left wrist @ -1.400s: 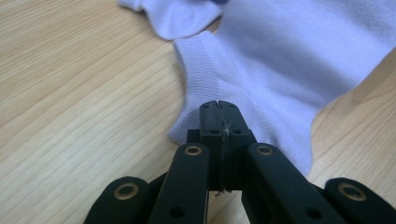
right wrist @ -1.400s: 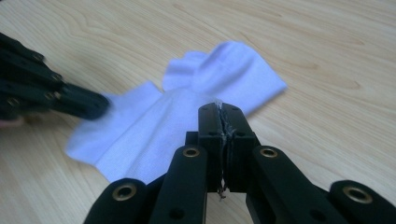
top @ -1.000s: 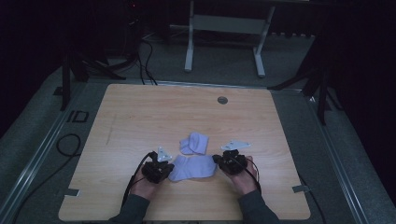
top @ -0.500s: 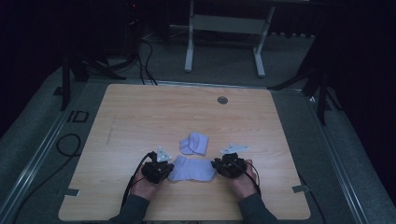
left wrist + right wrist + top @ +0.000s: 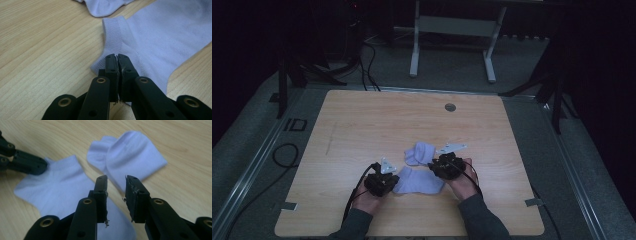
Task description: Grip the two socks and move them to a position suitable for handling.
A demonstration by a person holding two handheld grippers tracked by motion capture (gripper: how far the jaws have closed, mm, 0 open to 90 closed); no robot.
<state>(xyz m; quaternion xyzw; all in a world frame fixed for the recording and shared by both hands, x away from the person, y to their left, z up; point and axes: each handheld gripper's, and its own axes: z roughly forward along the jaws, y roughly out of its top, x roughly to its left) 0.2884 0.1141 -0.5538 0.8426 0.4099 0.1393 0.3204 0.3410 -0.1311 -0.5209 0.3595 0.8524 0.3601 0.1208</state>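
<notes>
A pale lilac ankle sock (image 5: 419, 181) lies flat near the table's front edge, between my two grippers. My left gripper (image 5: 391, 181) is at the sock's left end. In the left gripper view its jaws (image 5: 117, 60) are shut on the corner of the ribbed cuff of this sock (image 5: 160, 42). My right gripper (image 5: 435, 168) hovers over the sock's right end, jaws a little apart with nothing between them (image 5: 116, 182). A second sock (image 5: 419, 152) of the same colour lies folded just beyond. In the right gripper view it (image 5: 132, 152) sits ahead of the jaws, with the flat sock (image 5: 57, 187) below.
The wooden table (image 5: 362, 125) has bare room to the left, the right and the far side of the socks. A round grommet (image 5: 450, 107) sits near its far edge. Cables trail from both grippers towards the front edge.
My right gripper has moved left, over the flat sock's right end. The left gripper has stayed shut at the sock's cuff.
</notes>
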